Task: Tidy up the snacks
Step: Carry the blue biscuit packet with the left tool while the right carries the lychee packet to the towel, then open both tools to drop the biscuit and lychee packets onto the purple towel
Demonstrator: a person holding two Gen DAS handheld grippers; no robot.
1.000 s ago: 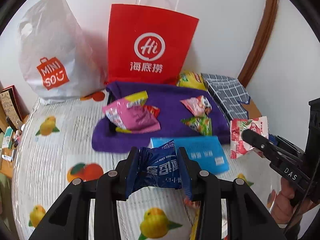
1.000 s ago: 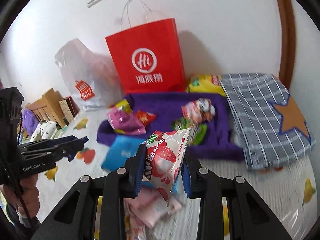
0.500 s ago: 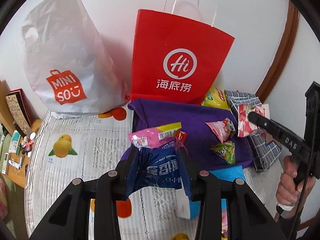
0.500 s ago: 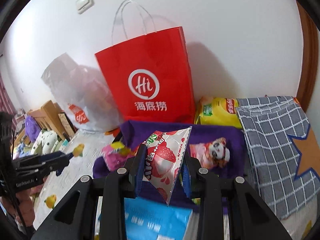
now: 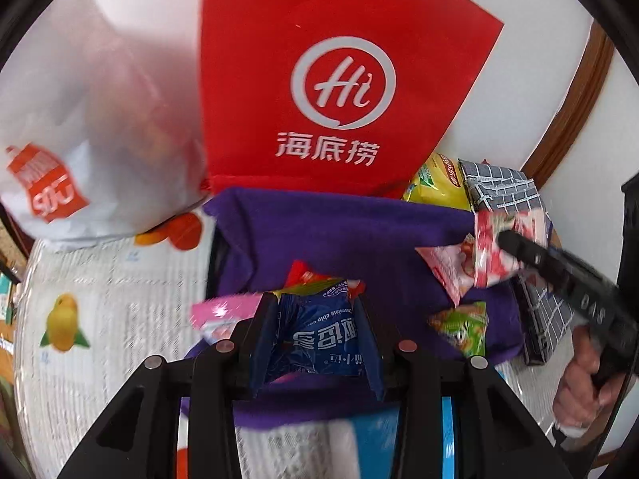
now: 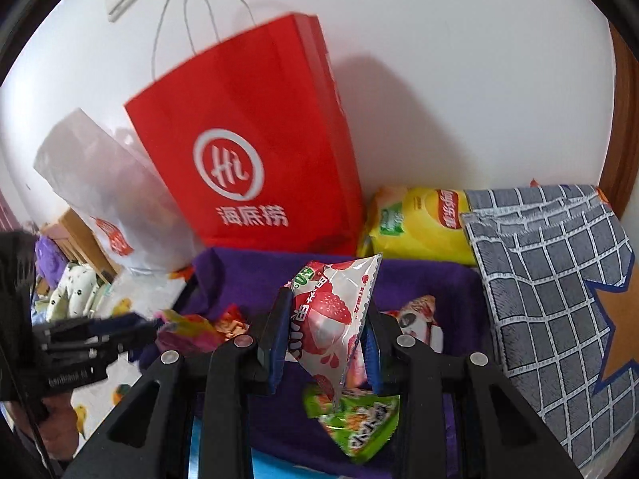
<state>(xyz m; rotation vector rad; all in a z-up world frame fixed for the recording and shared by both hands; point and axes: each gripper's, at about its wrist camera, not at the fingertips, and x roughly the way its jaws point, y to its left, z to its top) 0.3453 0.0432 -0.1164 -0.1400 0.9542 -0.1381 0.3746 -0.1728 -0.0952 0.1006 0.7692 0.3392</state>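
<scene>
While the left gripper (image 5: 315, 331) clamps a blue cookie packet (image 5: 319, 339) at lower centre, the right gripper (image 6: 325, 343) grips a strawberry-print snack pouch (image 6: 331, 319).

hand-held gripper (image 6: 325, 343) clamping strawberry snack packet (image 6: 333, 315)

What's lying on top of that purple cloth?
On the purple cloth lie a green snack packet, a panda-printed packet and a pink one. The held packets and grippers cover whatever lies beneath them.

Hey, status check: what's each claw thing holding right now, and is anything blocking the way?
Left gripper shut on blue cookie packet. Right gripper shut on strawberry snack packet. Both over purple cloth; red Haidilao bag upright ahead.
</scene>
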